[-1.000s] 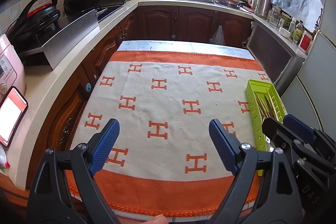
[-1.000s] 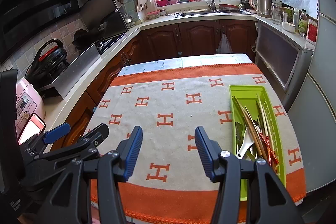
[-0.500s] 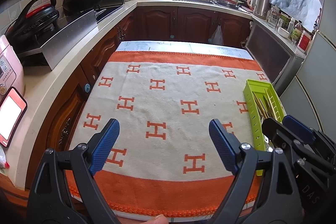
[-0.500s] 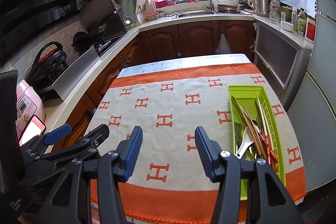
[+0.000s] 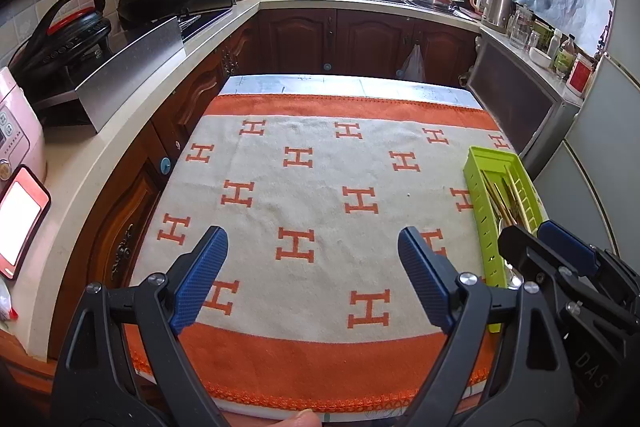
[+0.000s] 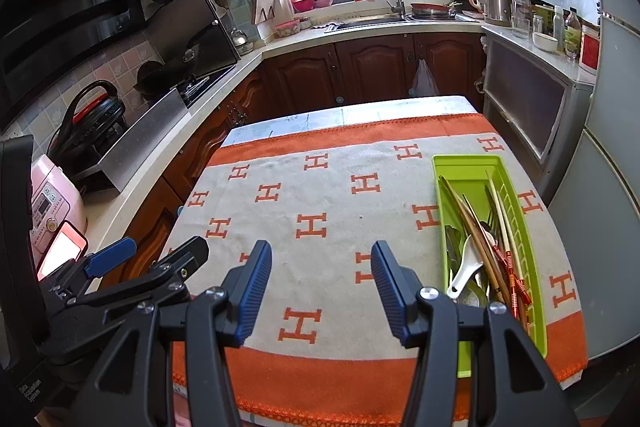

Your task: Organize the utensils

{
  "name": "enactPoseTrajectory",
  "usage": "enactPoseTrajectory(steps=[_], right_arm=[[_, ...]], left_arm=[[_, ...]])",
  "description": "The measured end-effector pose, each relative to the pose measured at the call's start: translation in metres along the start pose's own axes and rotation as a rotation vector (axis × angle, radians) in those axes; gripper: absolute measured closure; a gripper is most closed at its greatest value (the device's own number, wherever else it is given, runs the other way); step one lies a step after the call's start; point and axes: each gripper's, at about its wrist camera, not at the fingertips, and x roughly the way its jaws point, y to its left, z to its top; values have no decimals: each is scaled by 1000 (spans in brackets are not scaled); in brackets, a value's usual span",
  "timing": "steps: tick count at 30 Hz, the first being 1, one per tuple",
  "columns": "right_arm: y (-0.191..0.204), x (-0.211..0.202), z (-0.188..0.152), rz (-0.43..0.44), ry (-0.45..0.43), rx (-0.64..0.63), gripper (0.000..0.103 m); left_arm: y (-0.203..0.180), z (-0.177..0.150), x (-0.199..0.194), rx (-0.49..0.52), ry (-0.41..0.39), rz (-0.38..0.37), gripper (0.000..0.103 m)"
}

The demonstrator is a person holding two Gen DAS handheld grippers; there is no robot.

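Observation:
A lime-green utensil tray (image 6: 468, 163) lies along the right side of the table, on an orange and cream cloth (image 6: 320, 195). In it lie wooden chopsticks (image 6: 472, 227), a white spoon (image 6: 464, 275), red-handled chopsticks (image 6: 508, 267) and some metal cutlery. My right gripper (image 6: 322, 263) hovers open over the cloth near the front edge, left of the tray, with nothing between its blue pads. My left gripper (image 5: 314, 267) is open wider, also over bare cloth and holding nothing. Each gripper shows in the other's view: the right gripper (image 5: 536, 233) in front of the tray (image 5: 486, 227), the left gripper (image 6: 152, 255) at the left.
A counter (image 5: 100, 163) runs along the left with a pink rice cooker (image 6: 56, 203), a lit phone (image 5: 20, 219) and a stove. Dark wooden cabinets (image 5: 360, 39) and a sink stand beyond the table. A grey cabinet (image 6: 532, 99) is on the right. A fingertip (image 5: 304, 419) shows at the front edge.

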Motion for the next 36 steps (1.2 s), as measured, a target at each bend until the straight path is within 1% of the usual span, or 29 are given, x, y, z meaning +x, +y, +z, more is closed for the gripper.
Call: enactPoseTrajectory(steps=[13, 36], right_arm=[[0, 3, -5, -2, 8, 9, 51], [1, 4, -5, -6, 10, 9, 51]], left_arm=[[4, -1, 5, 4, 10, 2, 17], [13, -4, 9, 1, 9, 5, 17]])
